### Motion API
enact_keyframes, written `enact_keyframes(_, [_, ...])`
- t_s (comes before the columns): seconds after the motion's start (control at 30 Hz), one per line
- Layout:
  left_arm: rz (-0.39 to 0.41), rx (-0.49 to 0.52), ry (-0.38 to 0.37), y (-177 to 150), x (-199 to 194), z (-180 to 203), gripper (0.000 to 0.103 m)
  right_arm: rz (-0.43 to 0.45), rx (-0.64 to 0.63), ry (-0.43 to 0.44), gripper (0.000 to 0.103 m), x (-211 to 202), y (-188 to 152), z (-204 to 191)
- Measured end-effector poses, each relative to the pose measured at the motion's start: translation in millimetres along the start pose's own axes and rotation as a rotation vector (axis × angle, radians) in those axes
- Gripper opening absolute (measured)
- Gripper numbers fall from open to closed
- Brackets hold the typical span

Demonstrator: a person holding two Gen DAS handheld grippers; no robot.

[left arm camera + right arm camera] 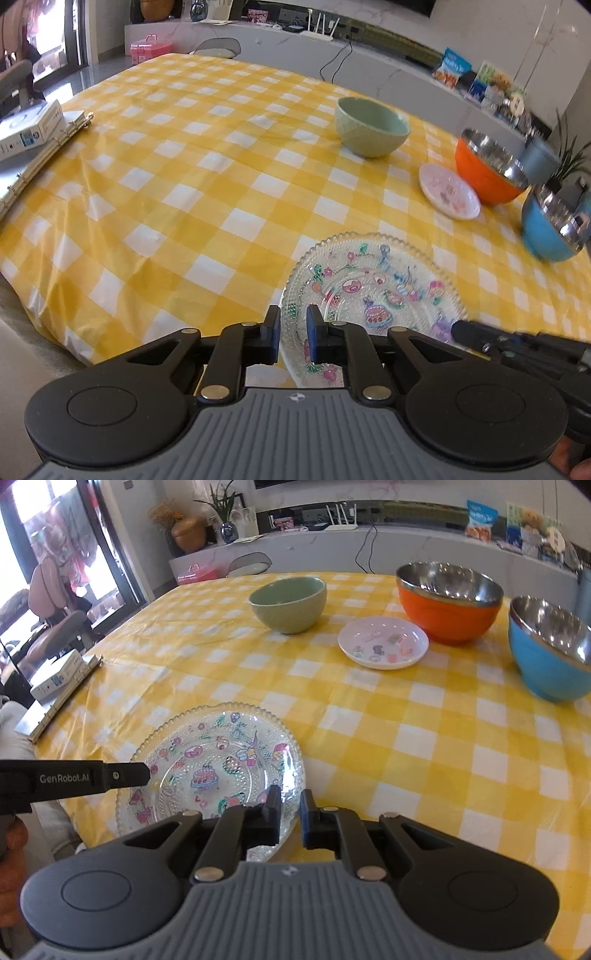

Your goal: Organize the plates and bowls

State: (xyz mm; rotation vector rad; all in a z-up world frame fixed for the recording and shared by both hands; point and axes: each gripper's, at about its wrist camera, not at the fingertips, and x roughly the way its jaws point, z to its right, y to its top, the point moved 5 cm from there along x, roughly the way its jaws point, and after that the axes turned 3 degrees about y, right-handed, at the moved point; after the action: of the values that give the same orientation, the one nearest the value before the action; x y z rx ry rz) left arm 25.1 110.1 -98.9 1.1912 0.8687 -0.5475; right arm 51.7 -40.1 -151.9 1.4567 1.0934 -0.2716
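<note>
A clear beaded glass plate (388, 288) (214, 760) with cartoon stickers sits near the front edge of the yellow checked table (184, 166). My left gripper (294, 330) (146, 771) is shut on its left rim. My right gripper (290, 812) (458, 328) is shut on its right rim. Further back stand a green bowl (373, 127) (290, 605), a small pink plate (448, 192) (382, 642), an orange steel-lined bowl (487, 173) (447, 616) and a blue steel-lined bowl (546, 236) (546, 668).
A ring binder (37, 158) (62, 701) with a white box (29, 129) on it lies at the table's left edge. A chair (218, 48) stands at the far end. A counter with snack bags and a router runs behind.
</note>
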Motion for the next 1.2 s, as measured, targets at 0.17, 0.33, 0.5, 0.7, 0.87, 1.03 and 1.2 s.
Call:
enact_keyframes(0.17, [0.008,0.046,0.029,-0.9,-1.6,4.6,0.016,0.007,-0.048,-0.022,0.008,-0.5,-0.4,-4.8])
enact_keyframes(0.33, [0.001,0.053,0.025,-0.6,-0.5,5.4,0.018,0.007,-0.04,-0.013,0.01,-0.6,-0.2,-3.1])
enact_keyframes(0.5, [0.009,0.016,0.011,3.1,-2.5,1.9,0.018,0.044,0.008,0.004,0.024,-10.0,3.7,3.9])
enact_keyframes(0.7, [0.052,0.006,0.002,18.7,-14.2,7.7,0.026,0.081,0.067,-0.022,0.031,-18.6,10.5,18.5])
enact_keyframes(0.87, [0.091,0.043,-0.063,34.4,-21.6,28.5,0.031,0.11,0.143,-0.025,0.031,-21.1,16.8,33.9])
enact_keyframes(1.03, [0.097,0.048,-0.161,45.9,-15.6,51.9,0.036,0.156,0.211,-0.021,0.031,-20.2,26.6,52.0])
enact_keyframes(1.2, [0.114,0.05,-0.223,57.1,-7.4,71.0,0.045,0.196,0.255,-0.053,0.036,-13.8,39.0,71.4])
